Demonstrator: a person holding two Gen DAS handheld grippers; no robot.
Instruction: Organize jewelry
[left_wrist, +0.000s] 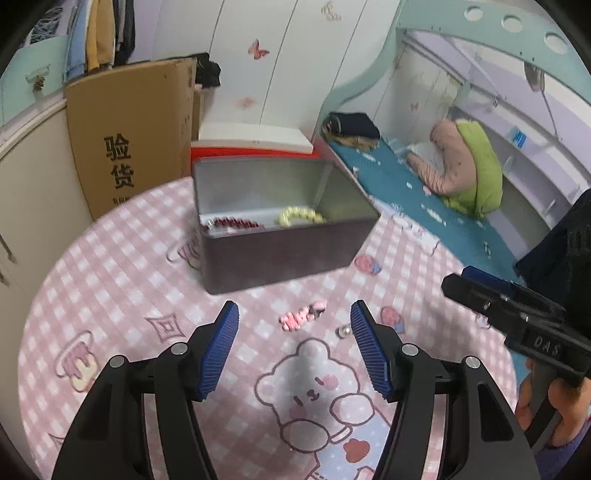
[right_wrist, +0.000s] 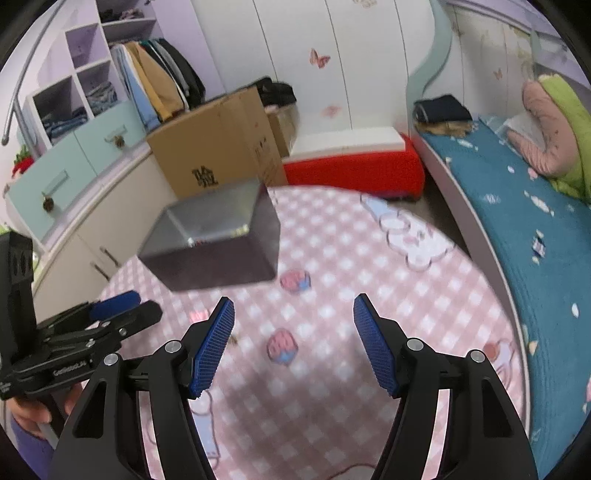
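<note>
An open dark metal box (left_wrist: 280, 254) stands on the pink checked cloth (left_wrist: 110, 280). Inside lie a red bead bracelet (left_wrist: 236, 222) and a pale yellow bead bracelet (left_wrist: 299, 216). A pink hair clip (left_wrist: 301, 315) and a small silver ring (left_wrist: 344, 331) lie on the cloth in front of the box. My left gripper (left_wrist: 293, 319) is open, just above and around the clip, empty. My right gripper (right_wrist: 293, 314) is open and empty over bare cloth, right of the box (right_wrist: 214, 240). The right gripper's body also shows in the left wrist view (left_wrist: 513, 314).
A cardboard carton (left_wrist: 133, 136) stands behind the table at the left. A red and white box (left_wrist: 255, 144) sits behind the metal box. A bed with a blue cover (left_wrist: 424, 195) runs along the right. Cupboards (right_wrist: 74, 173) stand at the left.
</note>
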